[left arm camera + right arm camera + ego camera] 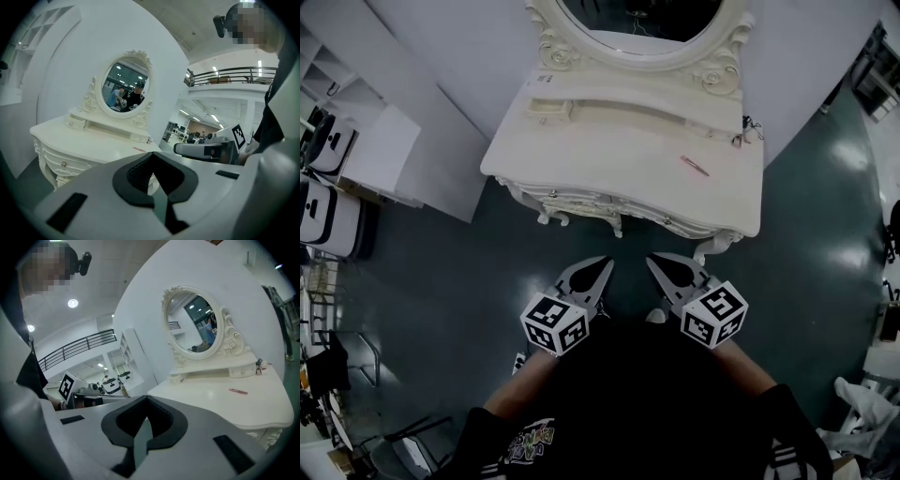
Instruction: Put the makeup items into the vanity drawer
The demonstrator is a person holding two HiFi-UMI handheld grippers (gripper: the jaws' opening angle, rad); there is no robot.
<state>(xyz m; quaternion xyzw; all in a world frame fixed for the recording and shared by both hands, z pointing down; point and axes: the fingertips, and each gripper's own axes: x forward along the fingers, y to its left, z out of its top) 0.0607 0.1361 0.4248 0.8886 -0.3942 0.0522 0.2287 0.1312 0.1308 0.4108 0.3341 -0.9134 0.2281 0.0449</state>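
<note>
A white vanity (pixel 609 150) with an oval mirror (pixel 642 23) stands in front of me, its front drawer (pixel 581 200) closed. A thin pink makeup item (pixel 695 166) lies on the right of the top; the same pink makeup item (pixel 139 149) (pixel 238 391) shows in both gripper views. My left gripper (pixel 607 263) (pixel 151 154) and right gripper (pixel 651 260) (pixel 146 397) hover side by side over the floor, just short of the vanity's front edge. Both are shut and hold nothing.
A small dark object (pixel 751 127) sits by the mirror's right foot, and a small box drawer (pixel 547 109) on the raised shelf at left. White shelving with cases (pixel 328 187) stands far left, a chair (pixel 403 441) at lower left. Dark floor (pixel 441 281) surrounds the vanity.
</note>
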